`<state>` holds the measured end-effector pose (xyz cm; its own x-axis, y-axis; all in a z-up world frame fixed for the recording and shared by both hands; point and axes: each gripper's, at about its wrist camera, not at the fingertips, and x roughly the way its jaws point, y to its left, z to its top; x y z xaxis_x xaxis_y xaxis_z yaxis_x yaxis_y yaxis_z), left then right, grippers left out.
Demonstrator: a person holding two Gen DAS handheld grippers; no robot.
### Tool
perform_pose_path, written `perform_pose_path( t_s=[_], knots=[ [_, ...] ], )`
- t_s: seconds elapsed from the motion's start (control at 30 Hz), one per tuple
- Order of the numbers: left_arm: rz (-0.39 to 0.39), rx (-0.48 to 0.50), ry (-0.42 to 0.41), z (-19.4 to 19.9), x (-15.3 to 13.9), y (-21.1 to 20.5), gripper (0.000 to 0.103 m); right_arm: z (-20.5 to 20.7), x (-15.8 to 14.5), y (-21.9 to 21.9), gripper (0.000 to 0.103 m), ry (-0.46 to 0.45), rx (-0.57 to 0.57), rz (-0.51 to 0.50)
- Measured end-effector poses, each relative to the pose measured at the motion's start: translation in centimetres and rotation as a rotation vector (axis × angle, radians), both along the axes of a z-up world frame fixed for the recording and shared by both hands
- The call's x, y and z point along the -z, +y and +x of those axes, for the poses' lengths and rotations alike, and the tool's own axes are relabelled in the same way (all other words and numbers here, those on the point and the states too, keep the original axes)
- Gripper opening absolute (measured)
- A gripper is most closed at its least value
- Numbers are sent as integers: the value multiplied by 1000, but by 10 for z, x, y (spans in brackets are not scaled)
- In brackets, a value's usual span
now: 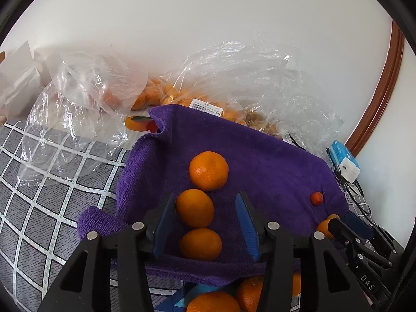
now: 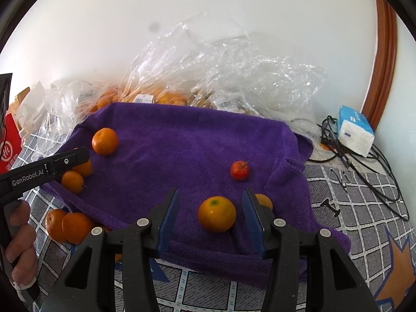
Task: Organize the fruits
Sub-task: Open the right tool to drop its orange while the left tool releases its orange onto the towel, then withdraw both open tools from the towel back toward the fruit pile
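Note:
A purple towel (image 1: 260, 156) (image 2: 182, 143) lies on the checked bed cover. Three mandarins stand in a row on its left side: the far one (image 1: 208, 170) (image 2: 104, 141), the middle one (image 1: 195, 208), the near one (image 1: 200, 244). My left gripper (image 1: 205, 200) is open, its fingers either side of the middle mandarin, not touching it. My right gripper (image 2: 210, 195) is open around an orange (image 2: 216, 213) with a green stem end. A second small orange (image 2: 265, 200) sits just behind its right finger. A small red fruit (image 2: 239, 170) (image 1: 317, 198) lies beyond.
Clear plastic bags (image 1: 234, 78) (image 2: 208, 78) with more oranges lie behind the towel by the wall. Loose mandarins (image 2: 69, 226) (image 1: 215, 301) lie off the towel's near-left edge. A tissue pack (image 2: 355, 134) and black cables (image 2: 364, 163) lie at the right. A red box (image 2: 9, 140) stands at the left.

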<state>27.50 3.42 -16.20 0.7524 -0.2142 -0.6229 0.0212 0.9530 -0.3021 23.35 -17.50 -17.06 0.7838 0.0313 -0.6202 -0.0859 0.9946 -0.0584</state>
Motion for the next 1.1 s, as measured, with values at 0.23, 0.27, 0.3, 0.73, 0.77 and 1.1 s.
perform_pose_path(
  t_s=[0.23,0.27,0.3,0.73,0.77,1.1],
  knots=[
    [1,-19,-48,-14,-17,3,48,-7,-23,-13,49,-13,37,61],
    [8,-13,-54,-17,-22,1,48,-9,-27,-15,49,-10,45,79],
    [13,-11,-62,-21,-25,0,48,-13,-30,-17,49,-13,50,91],
    [135,23,29,-93,-28,17,53,-63,-28,-15,54,59,27,144],
    [146,23,42,-99,-25,20,53,-65,-25,-13,54,62,23,148],
    [219,6,150,-133,8,47,52,-89,-8,20,45,90,-75,130]
  ],
)
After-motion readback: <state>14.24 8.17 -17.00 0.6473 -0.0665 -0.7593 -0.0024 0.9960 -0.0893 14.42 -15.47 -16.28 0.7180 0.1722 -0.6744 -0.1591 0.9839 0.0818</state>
